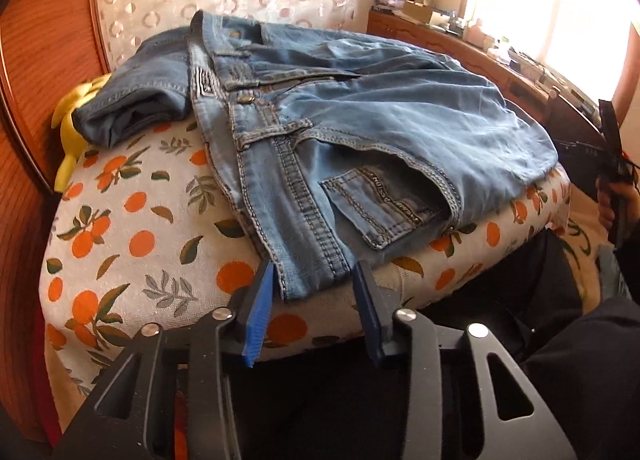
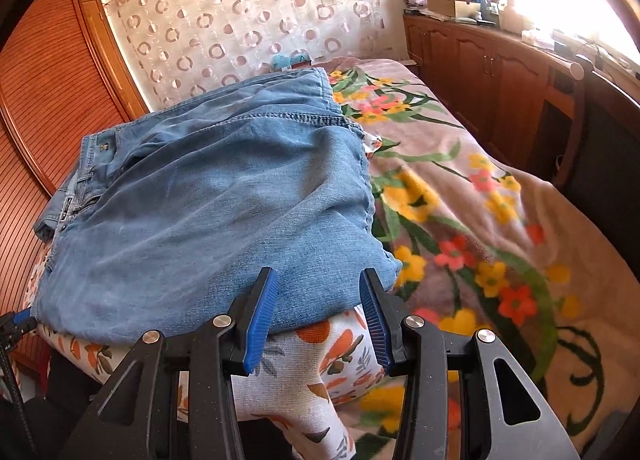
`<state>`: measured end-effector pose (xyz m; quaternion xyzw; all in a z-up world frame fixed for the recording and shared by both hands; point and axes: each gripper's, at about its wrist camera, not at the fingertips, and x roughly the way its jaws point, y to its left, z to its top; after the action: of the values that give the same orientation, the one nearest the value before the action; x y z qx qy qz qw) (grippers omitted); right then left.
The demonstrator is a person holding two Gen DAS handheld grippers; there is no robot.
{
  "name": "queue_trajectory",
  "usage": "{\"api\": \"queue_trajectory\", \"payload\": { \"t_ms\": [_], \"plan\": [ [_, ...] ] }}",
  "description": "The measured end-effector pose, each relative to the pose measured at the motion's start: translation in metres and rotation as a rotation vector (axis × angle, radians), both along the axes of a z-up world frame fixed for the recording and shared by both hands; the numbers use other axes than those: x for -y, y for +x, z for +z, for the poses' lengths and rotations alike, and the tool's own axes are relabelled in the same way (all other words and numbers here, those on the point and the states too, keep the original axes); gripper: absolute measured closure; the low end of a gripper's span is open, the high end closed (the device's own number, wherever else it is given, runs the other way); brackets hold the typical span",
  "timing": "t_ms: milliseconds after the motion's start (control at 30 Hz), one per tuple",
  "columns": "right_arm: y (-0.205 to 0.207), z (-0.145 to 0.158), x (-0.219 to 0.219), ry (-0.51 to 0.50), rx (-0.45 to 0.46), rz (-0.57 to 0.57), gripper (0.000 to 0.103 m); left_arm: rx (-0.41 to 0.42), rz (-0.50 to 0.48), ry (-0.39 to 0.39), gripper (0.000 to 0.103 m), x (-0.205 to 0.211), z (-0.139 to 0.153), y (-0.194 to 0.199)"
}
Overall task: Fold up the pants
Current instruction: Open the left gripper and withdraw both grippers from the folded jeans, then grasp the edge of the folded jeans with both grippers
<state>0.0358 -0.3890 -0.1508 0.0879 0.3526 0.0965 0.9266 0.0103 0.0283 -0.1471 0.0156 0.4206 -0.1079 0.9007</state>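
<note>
We see both claws parted: left claw point(image 1: 316, 280) straddles the jeans' point(image 1: 360, 119) waistband edge, perhaps touching; right claw point(image 2: 318, 288) straddles their fold.

The left gripper point(image 1: 316, 288), black-framed with blue ribbed fingers point(image 1: 259, 308), points steeply down with those fingers part-way apart and pressing on nothing, while the matching right gripper point(image 2: 318, 300) tilts down likewise, its blue fingers point(image 2: 262, 312) parted and gripping nothing.
</note>
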Motion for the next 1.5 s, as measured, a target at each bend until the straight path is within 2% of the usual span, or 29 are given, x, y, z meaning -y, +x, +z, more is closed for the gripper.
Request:
{"api": "queue_trajectory", "payload": {
  "t_ms": [100,267,467,500,633,867,1100,1233,1300,1400,1467,1500],
  "plan": [
    [0.001,-0.002,0.001,-0.002,-0.006,0.002,0.059,0.021,-0.019,-0.012,0.082,0.001,0.006,-0.002],
    [-0.001,-0.003,0.008,0.031,-0.005,-0.001,0.057,0.033,-0.007,-0.068,0.085,-0.004,0.016,0.001],
    [0.002,-0.010,0.012,0.080,-0.023,-0.005,0.055,0.056,-0.004,-0.071,0.090,-0.001,0.024,0.004],
    [0.002,-0.012,0.010,0.098,-0.031,-0.003,0.054,0.063,0.000,-0.070,0.099,-0.001,0.026,0.004],
    [0.002,-0.017,0.007,0.149,-0.040,0.008,0.050,0.067,0.001,-0.071,0.100,-0.001,0.028,0.009],
    [0.004,-0.026,0.016,0.241,-0.058,-0.034,0.040,0.023,-0.001,-0.065,0.100,0.002,0.014,0.012],
    [0.011,-0.035,0.021,0.345,-0.081,-0.037,0.040,0.015,0.008,-0.067,0.099,-0.001,0.010,0.013],
    [0.012,-0.037,0.021,0.355,-0.080,-0.038,0.040,0.005,0.017,-0.067,0.097,-0.005,0.007,0.012],
    [0.011,-0.038,0.020,0.352,-0.077,-0.039,0.042,0.003,0.016,-0.067,0.096,-0.005,0.005,0.012],
    [0.009,-0.033,0.015,0.334,-0.065,-0.035,0.052,0.004,0.017,-0.072,0.095,-0.006,0.004,0.012],
    [0.008,-0.029,0.010,0.315,-0.052,-0.028,0.068,0.005,0.017,-0.077,0.095,-0.008,0.003,0.011],
    [0.007,-0.028,0.008,0.303,-0.048,-0.023,0.072,0.007,0.016,-0.077,0.094,-0.008,0.003,0.010]
  ]
}}
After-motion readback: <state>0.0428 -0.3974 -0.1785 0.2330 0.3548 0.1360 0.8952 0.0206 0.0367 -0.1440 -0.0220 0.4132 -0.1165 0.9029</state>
